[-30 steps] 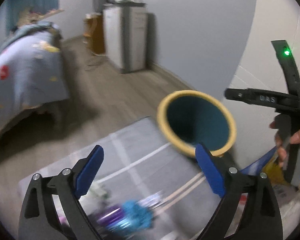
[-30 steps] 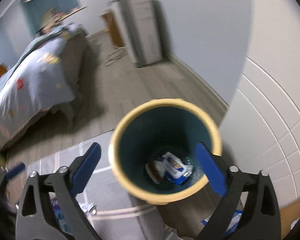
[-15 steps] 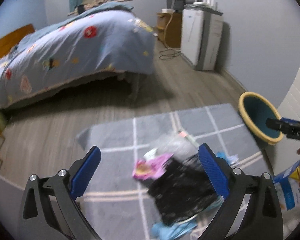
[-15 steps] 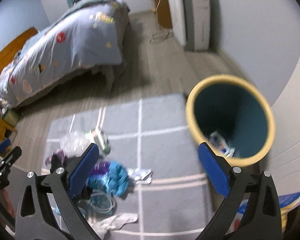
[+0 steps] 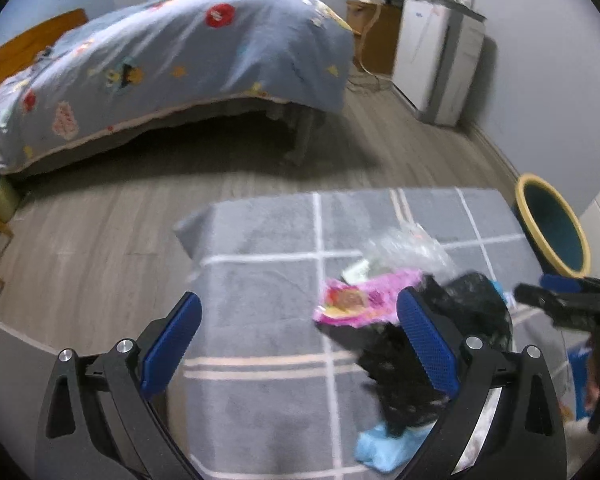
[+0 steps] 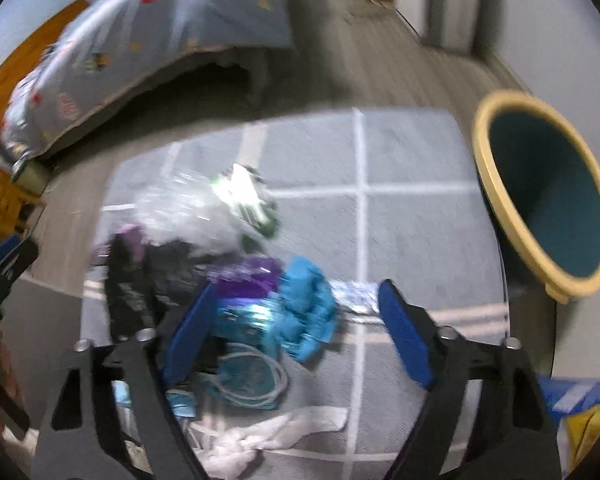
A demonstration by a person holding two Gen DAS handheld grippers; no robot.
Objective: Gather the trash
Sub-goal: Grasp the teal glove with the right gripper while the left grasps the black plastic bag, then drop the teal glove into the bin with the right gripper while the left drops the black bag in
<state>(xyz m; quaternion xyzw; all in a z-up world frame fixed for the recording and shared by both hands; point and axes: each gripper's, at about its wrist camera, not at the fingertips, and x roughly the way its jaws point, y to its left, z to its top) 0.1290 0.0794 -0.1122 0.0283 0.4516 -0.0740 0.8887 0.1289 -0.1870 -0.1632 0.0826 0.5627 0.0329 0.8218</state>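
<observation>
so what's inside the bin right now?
Only the teal inner wall of the bin shows in either view. Its bottom is hidden by the near rim, so any contents can't be seen.

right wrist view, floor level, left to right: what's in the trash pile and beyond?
Black plastic bag → purple wrapper → crumpled blue piece → silver foil strip → yellow-rimmed bin. The clear plastic and white bits overlap the others, so they are left out.

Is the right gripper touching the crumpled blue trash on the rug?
Cannot tell. In the right wrist view the right gripper frames the crumpled blue trash, its jaws just closing, but blur hides any contact.
</observation>
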